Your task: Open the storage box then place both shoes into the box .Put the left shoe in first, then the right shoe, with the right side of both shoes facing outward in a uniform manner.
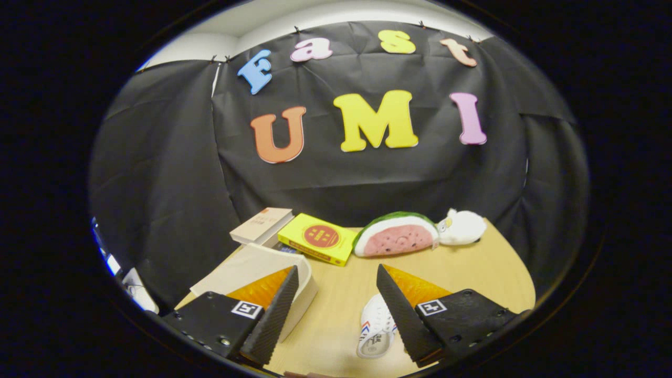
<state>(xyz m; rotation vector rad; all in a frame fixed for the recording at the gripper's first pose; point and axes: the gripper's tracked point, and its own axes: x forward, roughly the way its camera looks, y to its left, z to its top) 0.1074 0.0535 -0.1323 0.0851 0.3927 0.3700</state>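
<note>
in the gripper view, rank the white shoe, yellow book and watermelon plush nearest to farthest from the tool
The open tool holds nothing.
1. White shoe: between the fingers, against the right one.
2. Yellow book: beyond the fingers, left of centre.
3. Watermelon plush: beyond, to the right; only slightly farther than the book, nearly too close to call.

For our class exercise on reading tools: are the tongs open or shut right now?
Open. The tongs stand wide apart with bare table between them, gripping nothing; a white shoe lies beside one finger, a box behind the other.
</note>
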